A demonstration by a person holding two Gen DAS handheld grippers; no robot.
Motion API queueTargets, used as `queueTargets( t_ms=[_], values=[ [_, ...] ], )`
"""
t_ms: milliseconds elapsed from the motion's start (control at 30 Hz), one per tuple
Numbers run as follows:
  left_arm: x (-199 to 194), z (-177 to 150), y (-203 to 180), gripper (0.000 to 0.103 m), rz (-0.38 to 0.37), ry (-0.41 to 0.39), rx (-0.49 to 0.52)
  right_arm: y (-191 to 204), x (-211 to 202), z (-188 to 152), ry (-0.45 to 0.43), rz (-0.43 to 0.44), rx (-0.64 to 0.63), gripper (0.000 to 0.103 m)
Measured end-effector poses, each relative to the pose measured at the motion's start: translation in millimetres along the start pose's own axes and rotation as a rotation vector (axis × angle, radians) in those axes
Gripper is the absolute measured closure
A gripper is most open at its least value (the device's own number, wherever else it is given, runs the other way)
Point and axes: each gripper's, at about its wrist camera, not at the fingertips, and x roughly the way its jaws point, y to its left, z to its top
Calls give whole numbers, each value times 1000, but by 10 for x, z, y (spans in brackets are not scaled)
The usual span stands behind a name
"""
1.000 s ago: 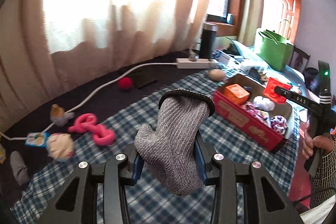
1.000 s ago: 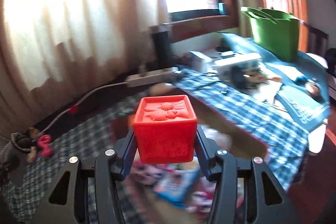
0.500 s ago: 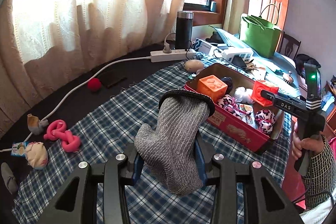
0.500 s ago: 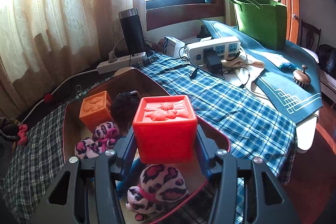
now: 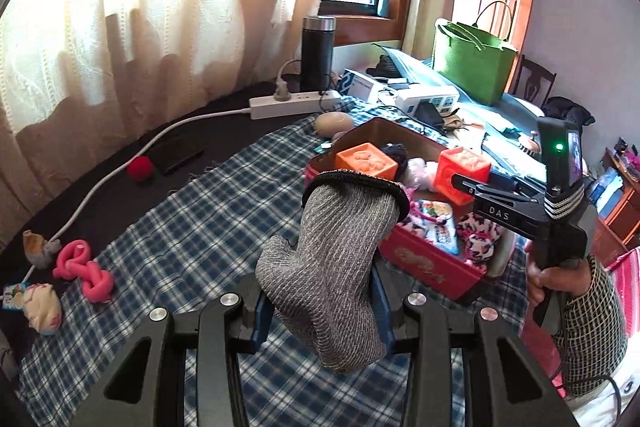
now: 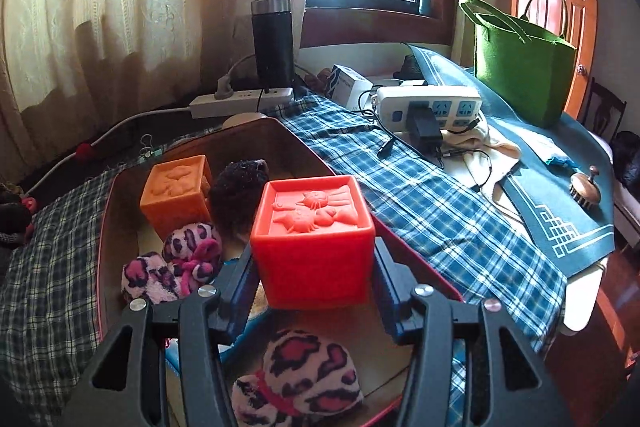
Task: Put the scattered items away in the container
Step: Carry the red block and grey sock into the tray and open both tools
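Observation:
My left gripper (image 5: 320,311) is shut on a grey knitted glove (image 5: 336,267), held above the plaid cloth (image 5: 180,239) just left of the red box (image 5: 424,263). My right gripper (image 6: 314,279) is shut on a red cube (image 6: 314,239) with a cat relief, held over the open box (image 6: 106,227); the same cube (image 5: 464,173) shows in the left wrist view. Inside the box lie an orange cube (image 6: 176,191), a dark fuzzy item (image 6: 240,187) and pink leopard-print soft items (image 6: 176,263). A pink twisted toy (image 5: 84,269), a red ball (image 5: 140,167) and a small plush (image 5: 42,309) lie far left.
A white power strip (image 5: 292,103), a black flask (image 5: 318,53) and a beige egg-shaped thing (image 5: 334,123) stand behind the box. A second power strip (image 6: 428,107), cables, a green bag (image 6: 524,75) and a wooden brush (image 6: 584,187) lie right. A hand (image 5: 556,275) grips the right tool.
The right gripper has carried the red cube from above the table to low over the box. The left gripper with the glove has come closer to the box.

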Motion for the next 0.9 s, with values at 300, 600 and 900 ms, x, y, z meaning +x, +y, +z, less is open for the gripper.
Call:
queueTargets(
  t_ms=[300, 600, 900],
  values=[
    [338, 314, -300, 60, -100, -5, 5, -368, -471, 27, -138, 19, 177, 22],
    [691, 485, -742, 13, -169, -16, 64, -360, -445, -5, -122, 28, 202, 22],
    [568, 368, -319, 13, -160, 15, -57, -199, -425, -33, -109, 61, 167, 22]
  ],
)
